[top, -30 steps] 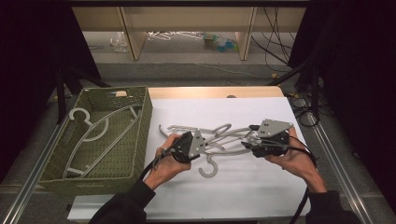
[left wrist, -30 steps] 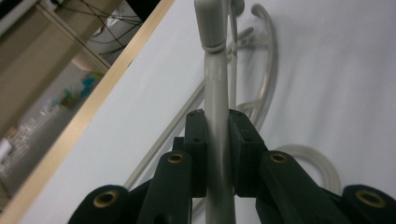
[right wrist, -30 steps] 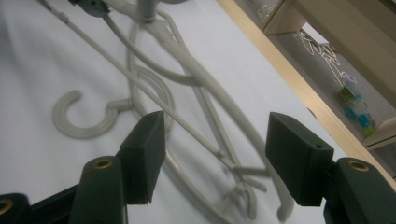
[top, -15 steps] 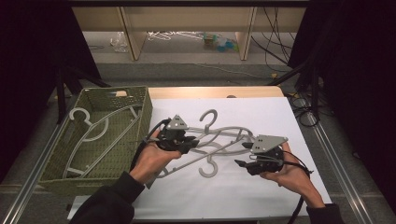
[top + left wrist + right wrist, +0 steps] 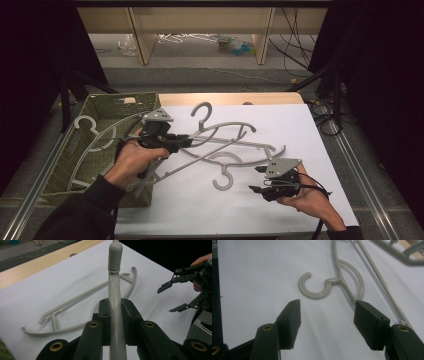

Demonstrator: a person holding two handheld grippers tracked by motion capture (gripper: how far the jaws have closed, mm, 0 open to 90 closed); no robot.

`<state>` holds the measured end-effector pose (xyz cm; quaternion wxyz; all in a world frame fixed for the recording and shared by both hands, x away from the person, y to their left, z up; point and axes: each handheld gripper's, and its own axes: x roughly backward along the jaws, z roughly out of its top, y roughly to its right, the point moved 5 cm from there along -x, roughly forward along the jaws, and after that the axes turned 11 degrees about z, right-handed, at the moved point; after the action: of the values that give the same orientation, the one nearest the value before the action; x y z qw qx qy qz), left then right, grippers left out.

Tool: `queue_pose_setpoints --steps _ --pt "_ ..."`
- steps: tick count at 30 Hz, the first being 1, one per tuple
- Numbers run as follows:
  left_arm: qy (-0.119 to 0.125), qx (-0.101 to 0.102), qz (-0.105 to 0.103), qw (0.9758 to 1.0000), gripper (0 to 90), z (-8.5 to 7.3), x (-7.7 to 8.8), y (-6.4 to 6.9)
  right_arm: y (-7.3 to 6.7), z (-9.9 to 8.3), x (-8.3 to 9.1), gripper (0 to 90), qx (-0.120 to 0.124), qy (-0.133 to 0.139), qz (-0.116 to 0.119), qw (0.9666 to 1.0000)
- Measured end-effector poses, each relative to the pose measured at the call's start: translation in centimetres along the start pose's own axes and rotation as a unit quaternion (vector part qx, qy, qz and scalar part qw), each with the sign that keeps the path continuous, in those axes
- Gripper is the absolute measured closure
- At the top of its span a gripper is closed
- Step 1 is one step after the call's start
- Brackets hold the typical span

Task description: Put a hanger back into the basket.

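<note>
Beside the green basket (image 5: 65,165), at its right wall, the left gripper (image 5: 181,142) is clamped on a grey plastic hanger (image 5: 220,131), its two pads pressed against the hanger's arm; the left gripper view shows that arm (image 5: 115,315) running straight up between the closed jaws. This held hanger is raised off the white sheet (image 5: 310,145), its hook (image 5: 201,111) pointing away from the person and its lower end reaching down past the basket's near right corner. A second grey hanger (image 5: 239,161) lies flat on the white sheet to the right of the basket, partly under the held one, with its hook (image 5: 223,181) turned toward the person. Farther right of the basket, near the sheet's front edge, the right gripper (image 5: 259,180) hangs with its jaws apart and nothing between them; in the right gripper view the lying hanger's hook (image 5: 314,287) sits just beyond the open pads, untouched. More pale hangers (image 5: 92,132) rest inside the basket. Light wood of the bench (image 5: 225,98) shows beyond the sheet
</note>
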<state>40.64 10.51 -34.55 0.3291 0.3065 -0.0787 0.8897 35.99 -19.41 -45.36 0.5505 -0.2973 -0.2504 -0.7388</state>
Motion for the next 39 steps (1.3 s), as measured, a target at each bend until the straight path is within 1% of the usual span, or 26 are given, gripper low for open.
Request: queue_pose_setpoints --steps 3,4,5,7,8,9,10,11,12,15,16,17,20,21,23,24,27,30,32,35,36,37,38,39 --pt "0.004 0.011 0.011 0.9999 78.7 0.2 1.5 -1.6 -0.1 0.0 -0.1 39.4 0.000 0.000 0.001 1.0000" --pt "0.008 0.015 0.017 0.9997 78.7 0.3 2.1 -2.2 -0.1 -0.1 -0.2 39.5 0.000 -0.001 0.001 1.0000" --pt "0.015 0.020 0.025 0.9994 78.7 0.4 2.9 -3.1 -0.2 -0.1 -0.2 39.5 0.000 -0.001 0.003 1.0000" --pt "0.021 0.027 0.031 0.9990 78.7 0.4 3.6 -3.9 -0.2 -0.2 -0.4 39.5 -0.001 -0.004 0.004 1.0000" --pt "0.025 0.031 0.036 0.9985 78.7 0.4 4.3 -4.6 -0.2 -0.3 -0.4 39.5 -0.001 -0.005 0.004 1.0000" --pt "0.036 0.019 0.044 0.9982 78.7 0.6 4.6 -5.2 -0.3 -0.3 -0.5 39.5 0.001 -0.006 0.004 1.0000" --pt "0.038 0.028 0.045 0.9979 78.7 0.5 4.9 -5.5 -0.3 -0.4 -0.5 39.4 -0.002 -0.008 0.005 1.0000" --pt "0.040 0.041 0.050 0.9971 78.7 0.5 5.7 -6.3 -0.3 -0.4 -0.5 39.3 -0.001 -0.007 0.006 1.0000" --pt "0.040 0.043 0.056 0.9967 78.7 0.4 5.9 -6.6 -0.3 -0.4 -0.6 38.8 -0.002 -0.007 0.004 1.0000" --pt "0.047 0.059 0.073 0.9945 78.7 0.1 6.9 -8.6 -0.4 -0.5 -0.7 36.8 -0.007 -0.007 0.006 0.9999" --pt "0.049 0.065 0.080 0.9934 78.7 -0.1 7.2 -9.2 -0.5 -0.5 -0.7 35.3 -0.009 -0.004 0.008 0.9999" --pt "0.050 0.074 0.083 0.9925 78.7 -0.3 7.5 -9.8 -0.5 -0.5 -0.7 34.3 -0.010 0.000 0.006 0.9999" --pt "0.056 0.089 0.097 0.9897 78.8 -0.9 8.1 -11.4 -0.5 -0.5 -0.8 30.8 -0.013 0.003 0.005 0.9999" --pt "0.063 0.097 0.106 0.9876 78.7 -1.4 8.5 -12.4 -0.5 -0.6 -0.8 30.0 -0.015 0.003 0.004 0.9999" --pt "0.062 0.106 0.113 0.9859 78.8 -1.9 8.8 -13.3 -0.4 -0.5 -0.8 30.0 -0.015 0.006 0.004 0.9999" --pt "0.065 0.110 0.120 0.9845 78.8 -2.3 9.0 -14.0 -0.5 -0.5 -0.8 30.0 -0.018 0.006 0.005 0.9998" --pt "0.071 0.127 0.133 0.9804 78.8 -3.0 9.5 -15.4 -0.5 -0.6 -1.0 30.0 -0.016 0.004 0.005 0.9998" --pt "0.074 0.135 0.151 0.9765 78.8 -3.8 10.2 -16.8 -0.5 -0.7 -1.1 30.1 -0.013 0.002 0.005 0.9999" --pt "0.075 0.139 0.159 0.9745 78.8 -4.2 10.6 -17.4 -0.5 -0.8 -1.1 30.7 -0.012 0.001 0.006 0.9999" --pt "0.072 0.140 0.168 0.9732 78.8 -4.9 11.1 -18.3 -0.6 -0.8 -1.1 30.8 -0.017 -0.001 0.009 0.9998" --pt "0.071 0.138 0.168 0.9734 78.8 -5.0 11.2 -18.4 -0.7 -0.8 -1.1 30.8 -0.014 0.000 0.010 0.9999" --pt "0.071 0.139 0.170 0.9730 78.8 -5.2 11.4 -18.6 -0.7 -0.8 -1.1 30.9 -0.013 0.000 0.011 0.9999" --pt "0.073 0.142 0.173 0.9719 78.8 -5.5 11.6 -18.9 -0.7 -0.7 -1.1 30.9 -0.012 0.000 0.012 0.9999" --pt "0.074 0.142 0.174 0.9717 78.8 -5.6 11.7 -19.0 -0.7 -0.8 -1.1 30.9 -0.012 0.000 0.012 0.9999"
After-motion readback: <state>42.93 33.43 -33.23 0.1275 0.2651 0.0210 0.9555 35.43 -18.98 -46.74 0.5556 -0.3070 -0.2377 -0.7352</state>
